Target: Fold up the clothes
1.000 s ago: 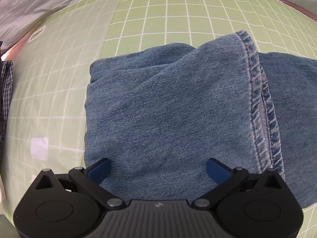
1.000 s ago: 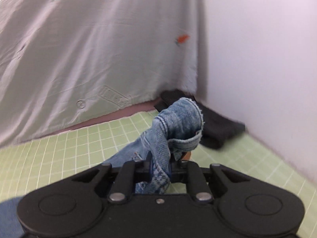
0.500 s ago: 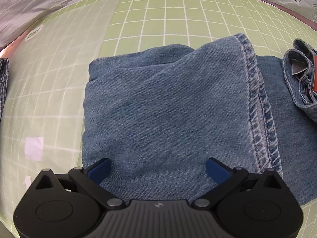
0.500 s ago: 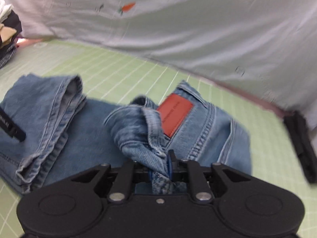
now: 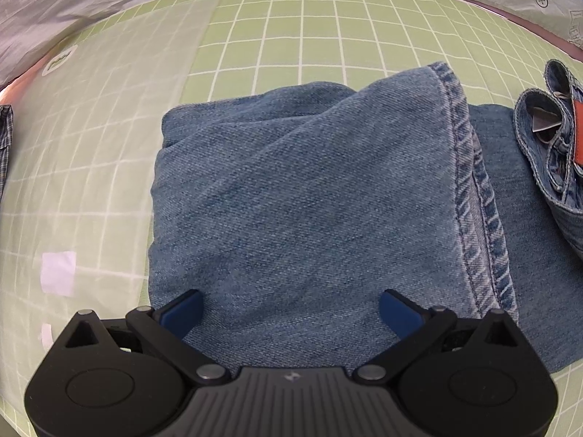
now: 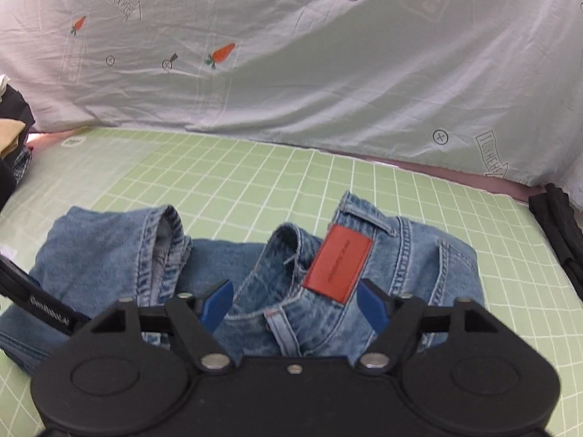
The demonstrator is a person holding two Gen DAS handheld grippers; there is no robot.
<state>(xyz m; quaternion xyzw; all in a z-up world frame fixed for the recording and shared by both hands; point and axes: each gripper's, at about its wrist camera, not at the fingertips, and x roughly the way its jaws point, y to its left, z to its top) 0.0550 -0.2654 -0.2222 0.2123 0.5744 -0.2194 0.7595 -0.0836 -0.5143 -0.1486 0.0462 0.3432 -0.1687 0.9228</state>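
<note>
A pair of blue jeans (image 5: 309, 200) lay folded on a green grid mat (image 5: 291, 29), the leg panel doubled over with its stitched hem (image 5: 473, 182) running from 12 toward 5 o'clock in the left wrist view. The waistband (image 6: 291, 255) had been laid back over the legs, with its red leather patch (image 6: 339, 266) facing up.

The left gripper (image 5: 291, 309) hovered over the folded leg with its jaws spread wide and nothing between the blue pads (image 5: 182, 313). The right gripper (image 6: 295, 302) was likewise open, its pads on either side of the waistband without pinching it.

A pale sheet (image 6: 328, 73) printed with carrots and small symbols hung behind the mat. A dark garment (image 6: 561, 225) lay at 3 o'clock in the right wrist view, and a pile of dark and tan clothes (image 6: 14, 127) sat at 9 o'clock. A checked fabric (image 5: 5, 145) edged in at 9 o'clock of the left wrist view, near a white square (image 5: 58, 273) on the mat.

Only the right wrist view showed the whole patch, the belt loops and the other gripper's black arm (image 6: 36, 302) at 8 o'clock. The left wrist view alone showed the flat folded leg panel.
</note>
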